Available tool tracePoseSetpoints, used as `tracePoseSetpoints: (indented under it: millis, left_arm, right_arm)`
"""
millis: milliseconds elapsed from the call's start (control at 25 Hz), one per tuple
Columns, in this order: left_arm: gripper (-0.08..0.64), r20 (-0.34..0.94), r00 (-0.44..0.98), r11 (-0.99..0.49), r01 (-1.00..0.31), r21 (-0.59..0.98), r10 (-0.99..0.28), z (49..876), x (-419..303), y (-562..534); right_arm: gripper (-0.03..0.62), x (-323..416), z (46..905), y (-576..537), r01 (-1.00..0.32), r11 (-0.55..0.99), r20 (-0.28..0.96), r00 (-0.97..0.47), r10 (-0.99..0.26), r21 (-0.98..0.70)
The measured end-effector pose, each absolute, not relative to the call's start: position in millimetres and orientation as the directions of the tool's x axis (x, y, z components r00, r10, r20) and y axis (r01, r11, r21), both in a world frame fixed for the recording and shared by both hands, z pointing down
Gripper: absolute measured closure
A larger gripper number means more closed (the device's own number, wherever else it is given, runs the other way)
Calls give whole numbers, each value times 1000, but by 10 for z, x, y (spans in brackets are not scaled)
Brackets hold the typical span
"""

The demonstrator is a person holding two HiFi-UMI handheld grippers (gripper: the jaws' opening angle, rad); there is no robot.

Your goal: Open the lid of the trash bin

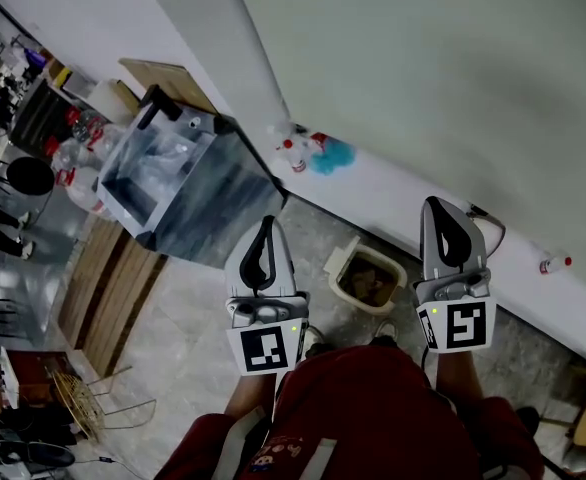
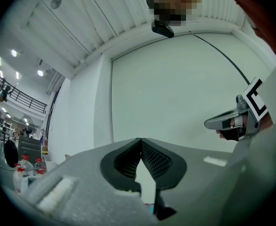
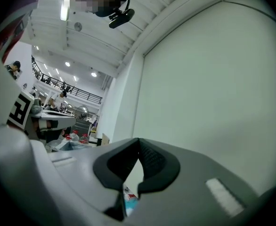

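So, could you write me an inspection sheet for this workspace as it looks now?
Surface: grey stone floor; white ledge along the wall.
Job's things: big grey trash bin, clear liner showing at top; lid position unclear.
Clutter: small beige bin on the floor; spray bottle and blue cloth on the ledge.
Grippers: left gripper and right gripper both shut, nothing between the jaws.
Cables: thin cable by the right gripper.
Surroundings: plain white wall; plastic bottles beyond the trash bin.

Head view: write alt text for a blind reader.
The grey handheld left gripper and right gripper are held out, jaws shut and empty. A square grey trash bin stands beyond the left one, untouched.
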State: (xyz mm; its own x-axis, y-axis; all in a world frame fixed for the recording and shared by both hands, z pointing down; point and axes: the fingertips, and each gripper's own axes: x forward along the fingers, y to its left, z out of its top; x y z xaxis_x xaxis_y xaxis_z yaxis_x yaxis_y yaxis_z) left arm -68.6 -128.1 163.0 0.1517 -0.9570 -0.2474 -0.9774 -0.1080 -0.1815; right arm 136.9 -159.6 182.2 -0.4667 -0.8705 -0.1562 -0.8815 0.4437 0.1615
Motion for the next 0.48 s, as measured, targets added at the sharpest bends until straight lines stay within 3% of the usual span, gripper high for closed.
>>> tracePoseSetpoints:
  millis: [480]
  left_arm:
    - [555, -190, 136, -105, -980, -166, -972, 1808, -566, -1262]
  right_arm:
    - [592, 1501, 1904, -1582, -879, 448, -145, -470, -871, 163]
